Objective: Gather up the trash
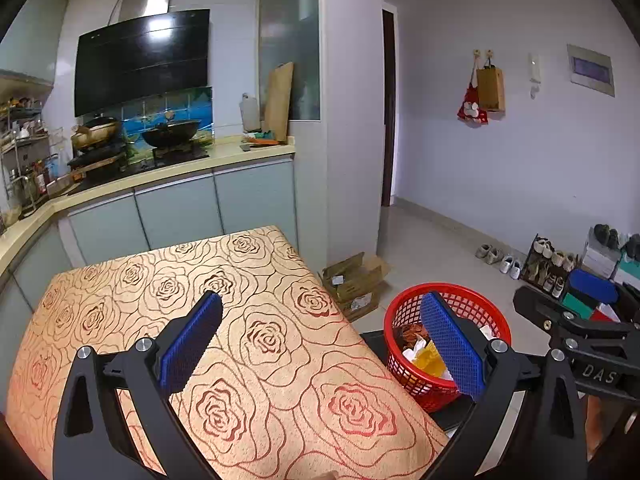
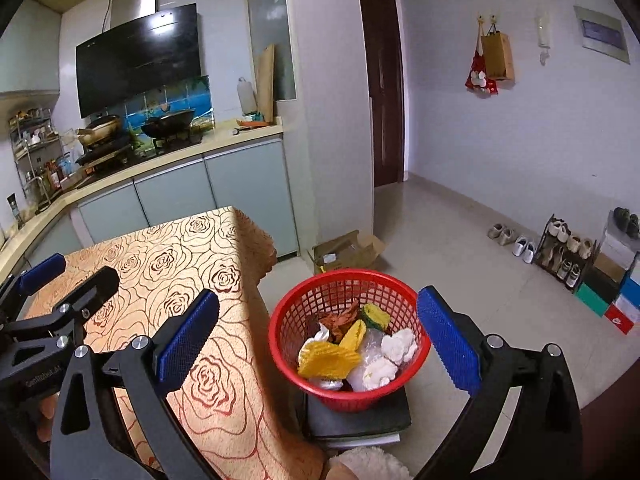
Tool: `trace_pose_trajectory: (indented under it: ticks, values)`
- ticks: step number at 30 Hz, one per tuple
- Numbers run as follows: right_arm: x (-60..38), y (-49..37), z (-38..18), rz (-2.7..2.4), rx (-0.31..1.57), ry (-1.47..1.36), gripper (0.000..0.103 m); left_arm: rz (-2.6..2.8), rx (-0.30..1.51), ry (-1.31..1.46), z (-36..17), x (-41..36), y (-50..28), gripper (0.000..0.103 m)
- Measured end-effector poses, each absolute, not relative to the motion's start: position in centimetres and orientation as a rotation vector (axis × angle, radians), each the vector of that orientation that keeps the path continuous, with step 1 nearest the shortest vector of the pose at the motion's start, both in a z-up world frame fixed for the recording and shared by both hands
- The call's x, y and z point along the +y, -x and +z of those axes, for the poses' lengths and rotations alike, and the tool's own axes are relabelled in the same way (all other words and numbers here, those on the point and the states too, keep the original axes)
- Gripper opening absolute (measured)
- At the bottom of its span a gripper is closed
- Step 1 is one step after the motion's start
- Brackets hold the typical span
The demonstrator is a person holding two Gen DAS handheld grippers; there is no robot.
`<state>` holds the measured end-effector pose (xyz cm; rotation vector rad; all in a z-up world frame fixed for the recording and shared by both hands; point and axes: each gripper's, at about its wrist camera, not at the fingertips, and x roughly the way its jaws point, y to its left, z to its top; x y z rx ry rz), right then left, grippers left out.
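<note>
Item: red basket (image 2: 348, 336), holding yellow, white and brown trash (image 2: 352, 350); I see it between and below my right tool (image 2: 318, 334), jaws wide, empty. Left tool (image 1: 322, 340) spread open over the table (image 1: 248, 320), basket just right.

Wide-open, empty left claw (image 1: 320, 344) above rose-patterned tablecloth (image 1: 248, 304), red basket (image 1: 404, 316) of trash beside the table.
</note>
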<state>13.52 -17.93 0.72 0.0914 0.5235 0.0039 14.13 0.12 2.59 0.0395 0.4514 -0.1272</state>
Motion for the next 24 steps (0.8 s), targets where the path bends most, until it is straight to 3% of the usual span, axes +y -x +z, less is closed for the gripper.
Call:
trace_pose_trajectory:
  ticks: [24]
  values:
    - [-17.3,-11.0,-0.3,0.019,0.544,-0.101,0.096,-0.092,0.454,-0.035,2.1,1.3,-11.6,0.096]
